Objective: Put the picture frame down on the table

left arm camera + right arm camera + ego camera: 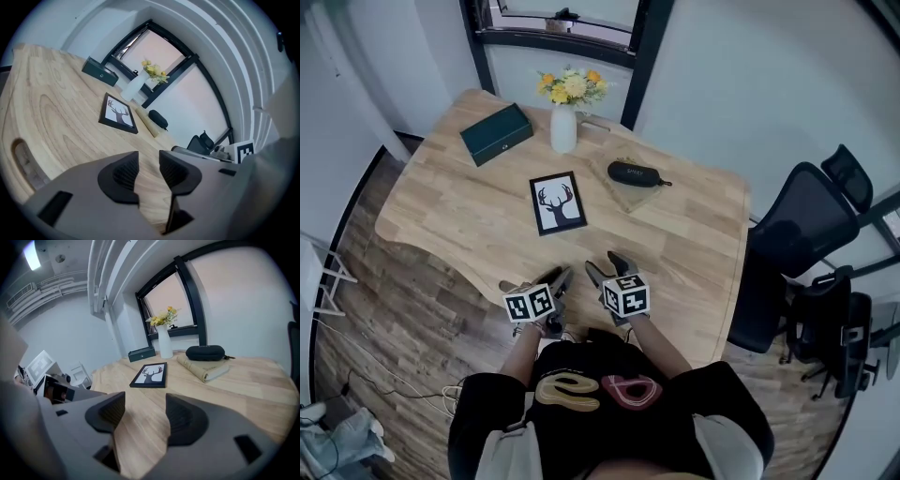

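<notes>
Picture frame (558,203) flat on tabletop (450,216), both tools empty & clear of it.

Nearest: left tool (559,281) & right tool (607,269) side by side over the near tabletop edge, close to the person's body. Left has a narrow gap btwn its jaws, right stands wider; only bare wood shows btwn each pair, nothing held. Ahead of both & well apart from them: the frame, face-up, deer print showing, mid-tabletop. Further out, ahead-right: dark case (634,174) on a book (206,369). Farthest: white vase (563,129) w/ flowers (572,86), dark green box (496,133) ahead-left. Put-down looks done, so risk seems small. Main one: a tool swung fwd low could nudge or skid the frame into the book. A reach past it could tip the vase. Frame is far from any edge, so a fall looks unlikely.
</notes>
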